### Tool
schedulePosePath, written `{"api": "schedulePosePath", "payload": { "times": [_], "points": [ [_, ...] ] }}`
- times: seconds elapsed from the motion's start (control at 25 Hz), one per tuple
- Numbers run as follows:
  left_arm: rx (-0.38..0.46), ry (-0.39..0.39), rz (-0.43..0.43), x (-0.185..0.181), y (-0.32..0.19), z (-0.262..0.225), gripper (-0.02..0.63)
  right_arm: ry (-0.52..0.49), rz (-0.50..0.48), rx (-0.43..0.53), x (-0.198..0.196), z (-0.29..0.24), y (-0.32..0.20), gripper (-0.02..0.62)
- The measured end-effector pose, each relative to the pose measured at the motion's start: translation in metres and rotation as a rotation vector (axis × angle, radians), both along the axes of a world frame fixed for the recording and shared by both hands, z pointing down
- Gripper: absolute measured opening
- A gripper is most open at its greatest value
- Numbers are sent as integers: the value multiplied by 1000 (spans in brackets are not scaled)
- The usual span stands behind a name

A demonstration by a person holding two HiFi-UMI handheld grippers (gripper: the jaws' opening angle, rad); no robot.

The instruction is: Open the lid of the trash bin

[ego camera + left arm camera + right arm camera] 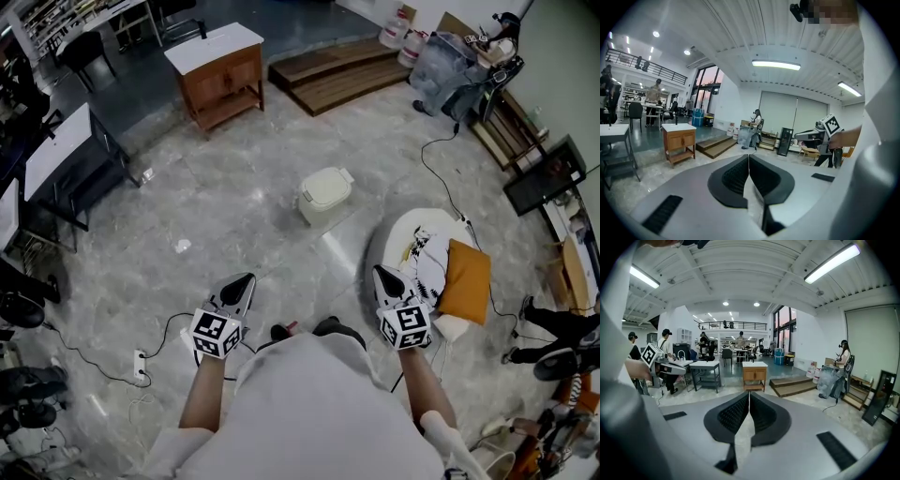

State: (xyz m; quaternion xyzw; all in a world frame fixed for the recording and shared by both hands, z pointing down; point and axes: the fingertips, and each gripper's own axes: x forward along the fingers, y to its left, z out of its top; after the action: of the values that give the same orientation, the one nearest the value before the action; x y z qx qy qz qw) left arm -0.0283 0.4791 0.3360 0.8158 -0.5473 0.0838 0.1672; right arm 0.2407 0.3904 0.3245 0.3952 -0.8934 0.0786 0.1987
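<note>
A small cream trash bin (324, 194) stands on the marble floor ahead of me with its lid down. My left gripper (242, 282) is held low at the left, well short of the bin, its jaws pressed together with nothing between them. My right gripper (385, 277) is at the right, also well short of the bin, and its jaws meet at the tips, empty. The bin does not show in either gripper view; the left gripper (748, 159) and right gripper (749, 397) both look out over the room.
A wooden cabinet (219, 75) with a white top stands beyond the bin, with low wooden steps (333, 73) to its right. A round white table (412, 246) and an orange cushion (465, 280) lie near my right gripper. A power strip (141, 367) and cable lie at the left.
</note>
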Motion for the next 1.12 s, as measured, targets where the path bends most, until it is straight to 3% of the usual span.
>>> {"api": "schedulePosePath", "payload": {
  "times": [0.52,1.12],
  "points": [
    [-2,14,-38,-24,-1,2,18,11,-20,-20,-21,3,-4,31],
    [-22,2,-92,-22,-77,7,18,22,-126,-52,-39,20,-90,31]
  ]
}}
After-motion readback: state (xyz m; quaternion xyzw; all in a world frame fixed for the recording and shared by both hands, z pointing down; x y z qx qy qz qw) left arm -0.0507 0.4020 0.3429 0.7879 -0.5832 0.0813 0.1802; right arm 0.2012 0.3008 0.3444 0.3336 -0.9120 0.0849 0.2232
